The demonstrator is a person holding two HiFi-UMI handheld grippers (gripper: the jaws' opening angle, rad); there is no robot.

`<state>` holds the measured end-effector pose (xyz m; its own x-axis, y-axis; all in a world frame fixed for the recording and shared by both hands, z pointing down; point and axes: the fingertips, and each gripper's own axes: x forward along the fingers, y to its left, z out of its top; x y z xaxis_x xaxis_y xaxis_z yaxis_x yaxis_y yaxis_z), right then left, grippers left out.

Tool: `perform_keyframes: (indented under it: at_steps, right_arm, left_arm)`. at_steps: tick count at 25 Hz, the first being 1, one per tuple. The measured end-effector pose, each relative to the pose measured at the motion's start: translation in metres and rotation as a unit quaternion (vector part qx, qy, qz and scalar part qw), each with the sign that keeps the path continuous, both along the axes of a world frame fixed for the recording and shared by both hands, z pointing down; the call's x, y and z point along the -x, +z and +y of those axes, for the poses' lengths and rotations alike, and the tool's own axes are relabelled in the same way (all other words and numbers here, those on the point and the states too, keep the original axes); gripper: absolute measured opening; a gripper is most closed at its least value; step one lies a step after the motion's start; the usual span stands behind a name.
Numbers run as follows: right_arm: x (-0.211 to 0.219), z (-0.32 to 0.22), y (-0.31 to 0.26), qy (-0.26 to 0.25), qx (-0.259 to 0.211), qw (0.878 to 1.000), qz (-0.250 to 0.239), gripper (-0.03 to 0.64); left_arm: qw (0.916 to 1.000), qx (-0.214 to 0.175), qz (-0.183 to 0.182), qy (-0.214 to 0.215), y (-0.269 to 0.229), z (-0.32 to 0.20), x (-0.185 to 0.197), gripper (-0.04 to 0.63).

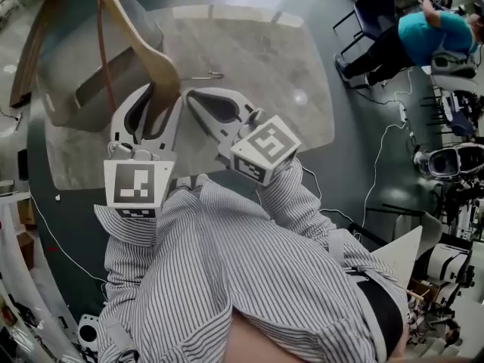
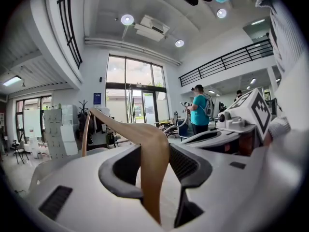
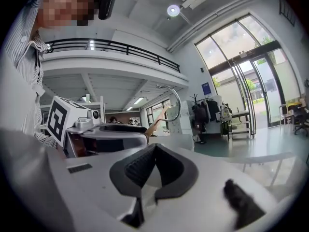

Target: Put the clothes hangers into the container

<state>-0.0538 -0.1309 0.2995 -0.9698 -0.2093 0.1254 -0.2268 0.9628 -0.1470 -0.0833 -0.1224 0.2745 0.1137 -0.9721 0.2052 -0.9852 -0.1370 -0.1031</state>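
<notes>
We grasp the wooden hanger [image 1: 140, 36] at its bend in our left gripper [image 1: 155, 100]. Its long axis runs away from us, over the grey container [image 1: 64, 66] on the surface [image 1: 257, 66], with the hook pointing right. Our right gripper [image 1: 198, 100] is clenched and empty.

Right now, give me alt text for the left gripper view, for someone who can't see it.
The left gripper clamps a light wooden clothes hanger in its jaws, one arm curving up to the left. The right gripper sits close on the right; behind are tall windows and a person in a teal shirt.
</notes>
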Motion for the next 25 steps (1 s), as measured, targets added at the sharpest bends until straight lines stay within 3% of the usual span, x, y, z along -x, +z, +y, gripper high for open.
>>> perform_keyframes:
  at_steps: [8, 16, 25]
  right_arm:
    - [0.028, 0.022, -0.002, -0.054, -0.002, 0.999, -0.005, 0.014]
    - [0.049, 0.024, -0.004, -0.068, -0.005, 0.998, -0.008, 0.014]
    - [0.109, 0.016, -0.016, -0.067, -0.031, 0.997, -0.016, 0.014]
  left_arm:
    - [0.9978, -0.029, -0.004, -0.06, -0.015, 0.019, 0.033, 0.189]
    - [0.9971, -0.045, 0.003, -0.062, -0.021, 0.022, 0.05, 0.189]
    - [0.9958, -0.073, 0.009, -0.055, -0.039, 0.013, 0.107, 0.189]
